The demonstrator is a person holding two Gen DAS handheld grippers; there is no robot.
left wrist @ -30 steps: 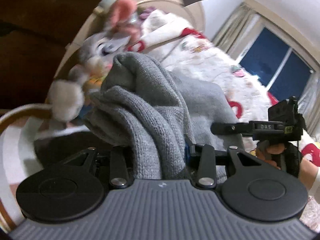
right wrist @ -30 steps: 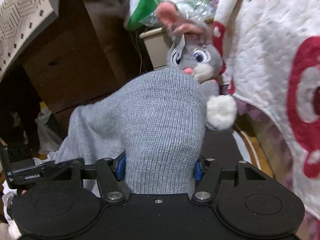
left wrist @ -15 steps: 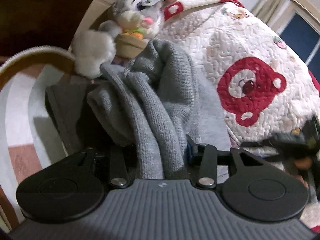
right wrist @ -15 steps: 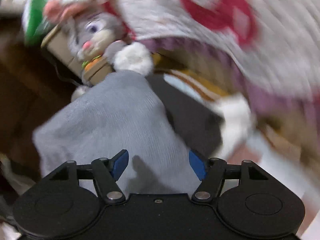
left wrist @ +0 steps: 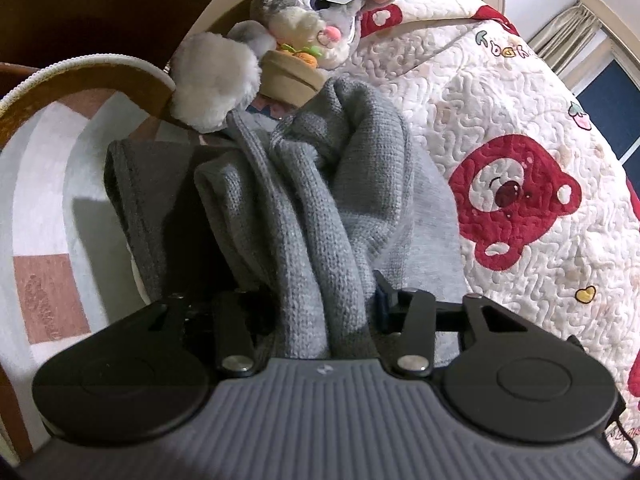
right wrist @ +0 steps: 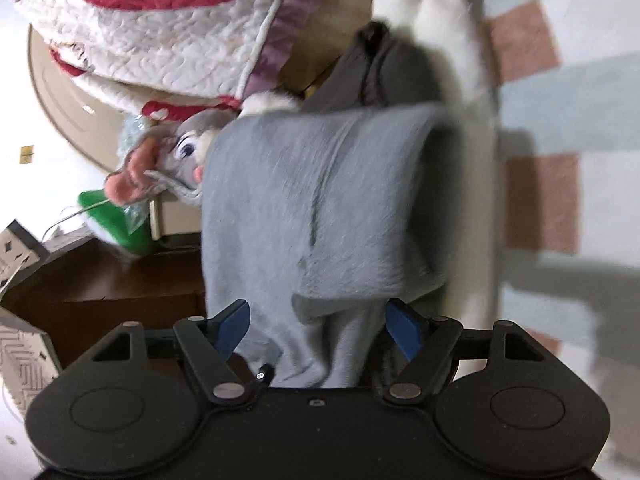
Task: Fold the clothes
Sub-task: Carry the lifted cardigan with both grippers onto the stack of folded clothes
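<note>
A grey knitted sweater (left wrist: 312, 208) hangs bunched in folds from my left gripper (left wrist: 324, 304), which is shut on it; the cloth hides the fingertips. In the right wrist view the same grey sweater (right wrist: 312, 200) drapes between the blue fingers (right wrist: 400, 324) of my right gripper (right wrist: 320, 324), whose jaws stand wide apart around the cloth. A darker grey garment (left wrist: 136, 200) lies beneath, also seen in the right wrist view (right wrist: 376, 64).
A grey rabbit plush toy (left wrist: 304, 4) with a white paw sits at the bed's edge, also in the right wrist view (right wrist: 180, 152). A white quilt with red bears (left wrist: 512, 120) covers the bed. A striped rug (right wrist: 560, 120) lies on the floor. Dark wooden furniture (right wrist: 120, 280) stands nearby.
Both grippers have swung down with the sweater, from near the plush toy toward the bed's edge and rug. The right gripper's jaws have opened wider and its view has rotated.
</note>
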